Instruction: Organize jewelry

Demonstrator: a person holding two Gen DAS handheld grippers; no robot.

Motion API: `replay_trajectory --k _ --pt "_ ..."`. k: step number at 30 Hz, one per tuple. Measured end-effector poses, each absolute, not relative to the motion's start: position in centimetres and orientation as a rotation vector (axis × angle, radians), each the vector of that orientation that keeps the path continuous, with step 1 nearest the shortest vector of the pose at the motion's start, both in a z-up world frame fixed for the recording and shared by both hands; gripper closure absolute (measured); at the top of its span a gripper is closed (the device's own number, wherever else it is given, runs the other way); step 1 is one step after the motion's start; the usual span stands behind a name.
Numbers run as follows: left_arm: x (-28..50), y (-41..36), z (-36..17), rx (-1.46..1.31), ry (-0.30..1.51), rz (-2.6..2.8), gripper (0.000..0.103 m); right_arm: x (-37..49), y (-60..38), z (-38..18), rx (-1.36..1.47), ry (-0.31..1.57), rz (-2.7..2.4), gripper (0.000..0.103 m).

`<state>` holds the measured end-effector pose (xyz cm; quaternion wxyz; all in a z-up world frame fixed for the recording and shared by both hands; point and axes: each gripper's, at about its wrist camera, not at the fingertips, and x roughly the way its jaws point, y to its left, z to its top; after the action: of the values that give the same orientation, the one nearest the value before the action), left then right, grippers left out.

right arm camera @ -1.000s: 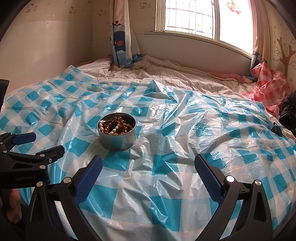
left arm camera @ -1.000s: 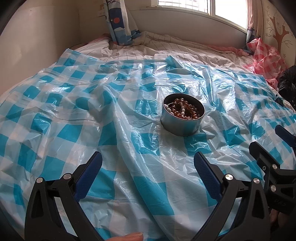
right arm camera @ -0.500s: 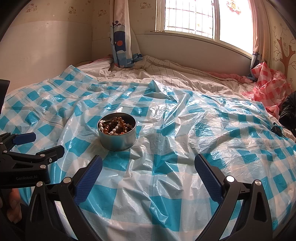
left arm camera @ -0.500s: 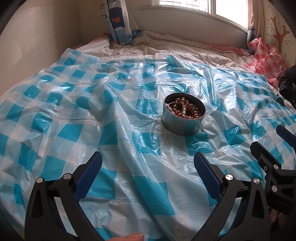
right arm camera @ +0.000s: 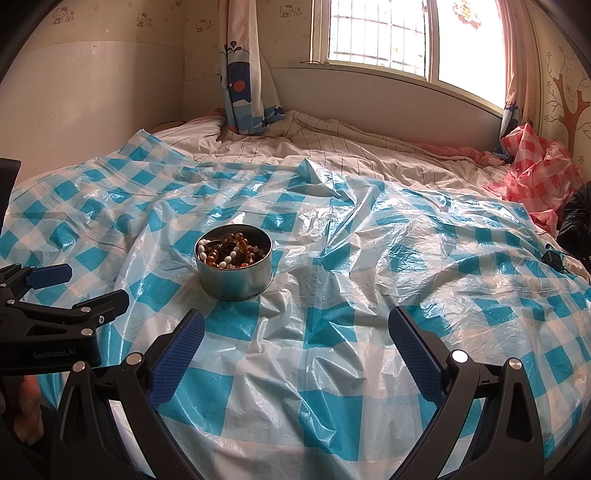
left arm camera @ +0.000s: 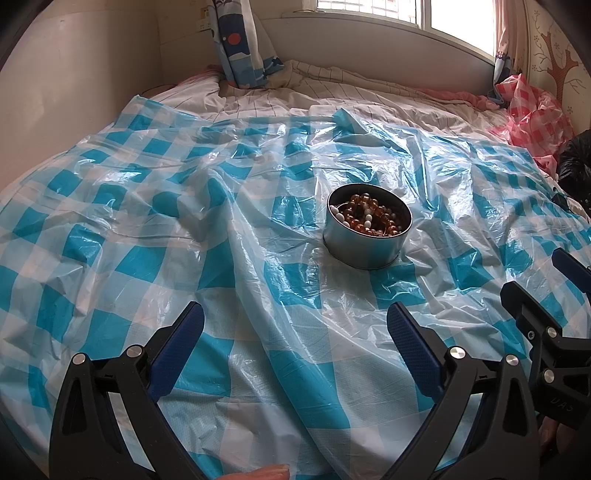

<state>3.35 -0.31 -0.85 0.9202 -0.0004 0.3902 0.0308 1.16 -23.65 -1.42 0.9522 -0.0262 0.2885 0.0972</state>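
A round tin of amber and white beads sits on the blue checked plastic sheet covering the bed. Left tool and right tool hover near it, both spread wide and empty.

A crinkled blue-and-white checked plastic sheet covers the near and middle part of the bed. Beyond its far edge lies a rumpled cream striped sheet, running up to the wall under the window. A patterned curtain with blue shapes and a red dot hangs at the far left of the window, its hem resting on the bedding. At the far right a red-and-white checked plastic sheet is bunched up, with something black just beside it. A tree decal marks the right wall.
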Motion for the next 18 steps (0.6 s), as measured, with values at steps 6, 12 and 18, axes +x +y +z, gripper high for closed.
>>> replay_trajectory --k 6,12,18 --pt "3.35 -0.34 -0.87 0.000 0.802 0.065 0.008 1.26 -23.32 -1.37 -0.054 0.587 0.197 0.008" --pt "3.24 0.10 -1.25 0.008 0.823 0.062 0.008 1.20 -23.51 -1.42 -0.055 0.588 0.198 0.008" --pt "3.38 0.11 -1.57 0.056 0.851 0.104 0.008 1.17 -23.46 -1.43 -0.058 0.587 0.198 0.008"
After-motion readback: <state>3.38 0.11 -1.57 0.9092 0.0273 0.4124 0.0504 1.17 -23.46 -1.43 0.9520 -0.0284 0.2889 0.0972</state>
